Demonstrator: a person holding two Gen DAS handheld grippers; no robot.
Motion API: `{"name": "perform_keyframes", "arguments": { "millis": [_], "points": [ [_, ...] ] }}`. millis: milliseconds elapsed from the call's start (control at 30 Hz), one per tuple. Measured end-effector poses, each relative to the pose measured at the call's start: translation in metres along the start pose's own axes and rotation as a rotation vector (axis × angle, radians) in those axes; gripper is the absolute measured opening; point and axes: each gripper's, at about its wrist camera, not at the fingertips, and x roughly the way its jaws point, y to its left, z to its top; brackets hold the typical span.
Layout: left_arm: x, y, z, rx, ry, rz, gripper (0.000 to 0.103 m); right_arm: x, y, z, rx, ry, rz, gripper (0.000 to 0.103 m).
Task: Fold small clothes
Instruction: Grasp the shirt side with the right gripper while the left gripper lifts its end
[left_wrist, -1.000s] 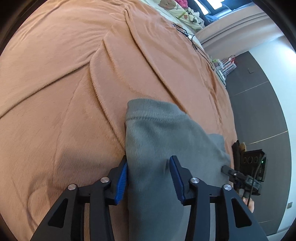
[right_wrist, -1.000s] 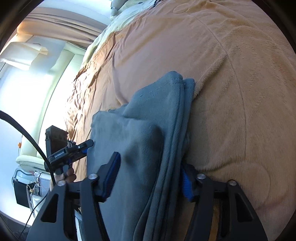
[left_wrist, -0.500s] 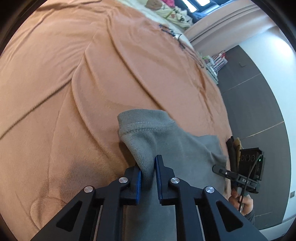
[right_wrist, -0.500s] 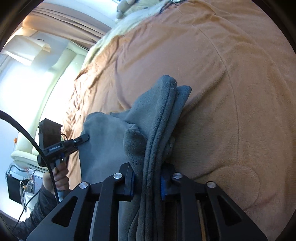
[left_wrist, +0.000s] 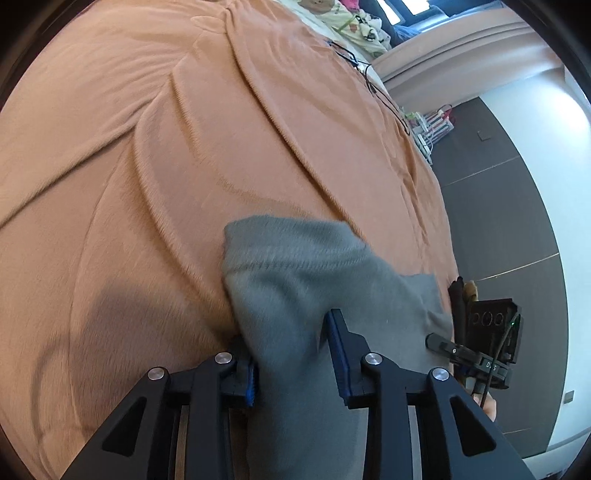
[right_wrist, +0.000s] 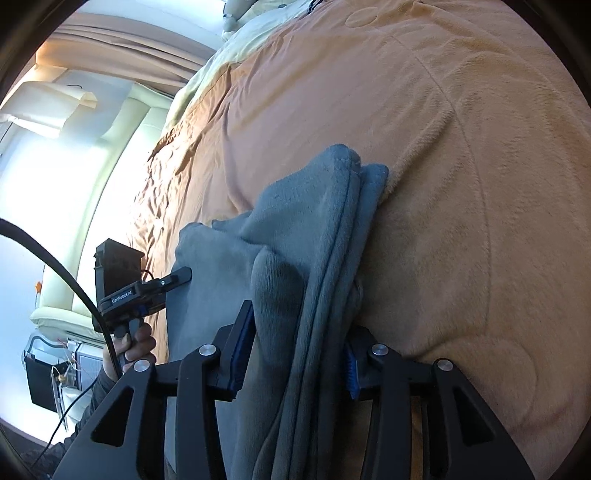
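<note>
two black grippers with blue-padded fingers flank one soft grey fleece garment (left_wrist: 325, 295) on the bed. the left gripper (left_wrist: 291, 354) stands parted, cloth lying loose between its fingers; the right gripper (right_wrist: 295, 350) is likewise spread, straddling the stacked layered edge of the garment (right_wrist: 325, 236) without pinching it. several layers already lie doubled along that edge, so at least one fold looks made; the near part is rumpled, so i judge smoothing or a further fold is left. the garment rests on a plush orange-tan blanket (left_wrist: 184, 147), creased in long ridges. farther off, pale yellow bedding (right_wrist: 207, 74), a bright window with curtains (right_wrist: 55, 147), and a dark panelled wall (left_wrist: 498, 203).
</note>
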Motion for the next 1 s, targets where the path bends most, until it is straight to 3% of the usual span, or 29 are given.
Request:
{"name": "perform_keyframes", "arguments": {
  "millis": [67,133,233,700,1000],
  "points": [
    [0.000,-0.003,0.002,0.017,-0.005,0.016,0.027,-0.001,0.001,0.000,-0.009,-0.003,-0.023,0.033],
    [-0.002,-0.007,0.005,0.030,-0.011,0.028,0.016,-0.001,0.005,-0.002,-0.029,-0.007,-0.066,0.020],
    [-0.011,-0.013,0.004,0.047,-0.035,0.023,0.006,-0.006,0.026,-0.007,-0.090,-0.037,-0.097,0.014],
    [-0.084,-0.082,-0.018,0.180,-0.188,-0.005,0.006,-0.060,0.110,-0.051,-0.257,-0.169,-0.177,0.012],
    [-0.141,-0.127,-0.052,0.253,-0.284,-0.035,0.006,-0.120,0.152,-0.109,-0.334,-0.283,-0.201,0.012]
  ]
}}
